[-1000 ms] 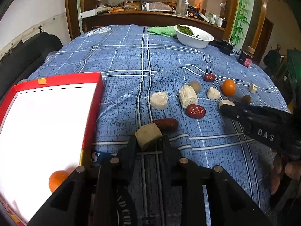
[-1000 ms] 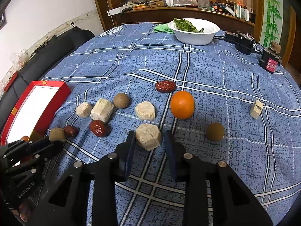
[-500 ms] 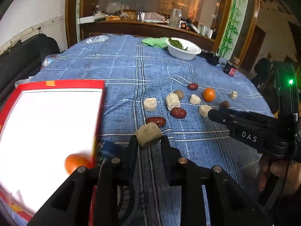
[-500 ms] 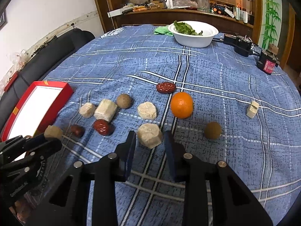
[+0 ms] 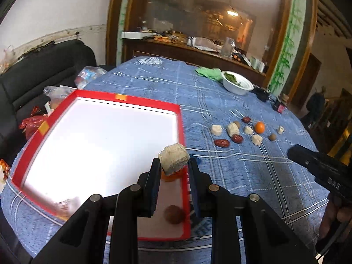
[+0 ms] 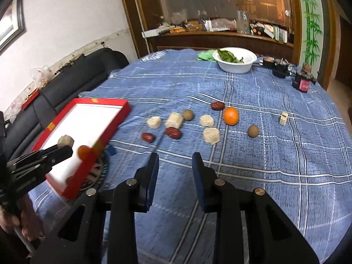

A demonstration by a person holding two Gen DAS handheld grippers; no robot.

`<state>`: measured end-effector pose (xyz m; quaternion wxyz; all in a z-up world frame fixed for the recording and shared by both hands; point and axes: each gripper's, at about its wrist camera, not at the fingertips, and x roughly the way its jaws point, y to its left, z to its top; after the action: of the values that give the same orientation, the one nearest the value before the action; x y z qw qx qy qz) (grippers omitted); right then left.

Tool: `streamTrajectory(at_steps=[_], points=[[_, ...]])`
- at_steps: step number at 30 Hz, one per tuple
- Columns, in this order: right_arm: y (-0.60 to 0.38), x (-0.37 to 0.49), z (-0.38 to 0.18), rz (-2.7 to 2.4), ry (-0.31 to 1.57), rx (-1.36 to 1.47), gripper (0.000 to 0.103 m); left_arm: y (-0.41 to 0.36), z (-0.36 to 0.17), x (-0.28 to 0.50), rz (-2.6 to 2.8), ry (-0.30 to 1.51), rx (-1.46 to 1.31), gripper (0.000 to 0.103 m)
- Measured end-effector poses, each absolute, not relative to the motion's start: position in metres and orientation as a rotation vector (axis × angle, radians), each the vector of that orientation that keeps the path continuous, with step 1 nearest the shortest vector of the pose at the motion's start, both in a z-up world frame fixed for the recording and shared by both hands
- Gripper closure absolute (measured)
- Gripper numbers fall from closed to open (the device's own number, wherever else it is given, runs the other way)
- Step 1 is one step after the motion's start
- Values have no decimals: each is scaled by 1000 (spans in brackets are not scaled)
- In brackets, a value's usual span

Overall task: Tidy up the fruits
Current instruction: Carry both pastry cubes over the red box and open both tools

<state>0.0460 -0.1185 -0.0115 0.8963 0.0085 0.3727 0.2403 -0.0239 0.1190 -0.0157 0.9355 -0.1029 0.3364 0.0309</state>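
1. One pale chunk (image 5: 173,158) is pinched between the fingers of the left gripper (image 5: 173,171), which clench on it just above the near right edge of the red tray (image 5: 123,98). The chunk sits at the very tips, so a tilt of the wrist could let it slip out early.
2. Below those fingers lies the tray's right wall; if the fingers let go here, the chunk could strike the wall and bounce onto the blue cloth (image 5: 237,171).
3. Under and just behind the fingertips sit an orange fruit (image 6: 83,152) and a brown round fruit (image 5: 174,213) already in the tray; a drop straight down may knock them and set them rolling.
4. Beyond the right gripper (image 6: 175,165), whose fingers stand apart with nothing between them, the remaining fruit waits: another chunk (image 6: 211,134), a red date (image 6: 173,132) and an orange (image 6: 231,116). A hasty reach could nudge the round ones off across the cloth.
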Motion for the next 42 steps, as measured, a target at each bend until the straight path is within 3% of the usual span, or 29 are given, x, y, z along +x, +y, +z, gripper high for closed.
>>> streamTrajectory(at_steps=[7,11,12,13,23,24,25,27,29,30,31,32,42], points=[[-105,21,1,503,716,-34,70,123,-15,-22,54,685,-217,79],[-120,84,-25,370,788,-35,71,109,-14,-17,22,683,-208,79],[-124,107,-37,353,844,-14,85,107,-13,-15,15,681,-202,79],[-122,121,-46,350,876,-19,88,104,-13,-12,15,678,-195,79],[-104,153,-53,358,874,-110,86,103,-16,-10,2,690,-196,79],[-105,152,-51,379,865,-105,77,102,-16,-10,1,689,-193,79],[-104,148,-49,385,840,-101,52,101,-16,-9,0,689,-190,79],[-100,146,-54,366,834,-132,33,98,-17,-6,-9,691,-184,79],[-95,148,-64,370,857,-166,36,97,-18,-4,-15,694,-187,79],[-94,151,-71,374,878,-158,49,96,-18,-3,-22,693,-191,79],[-95,153,-74,373,899,-151,69,96,-18,-3,-25,691,-192,79],[-97,155,-73,361,896,-135,73,96,-18,-2,-24,691,-191,79],[-100,127,-55,382,833,-121,73,89,-12,-12,-55,683,-197,79]])
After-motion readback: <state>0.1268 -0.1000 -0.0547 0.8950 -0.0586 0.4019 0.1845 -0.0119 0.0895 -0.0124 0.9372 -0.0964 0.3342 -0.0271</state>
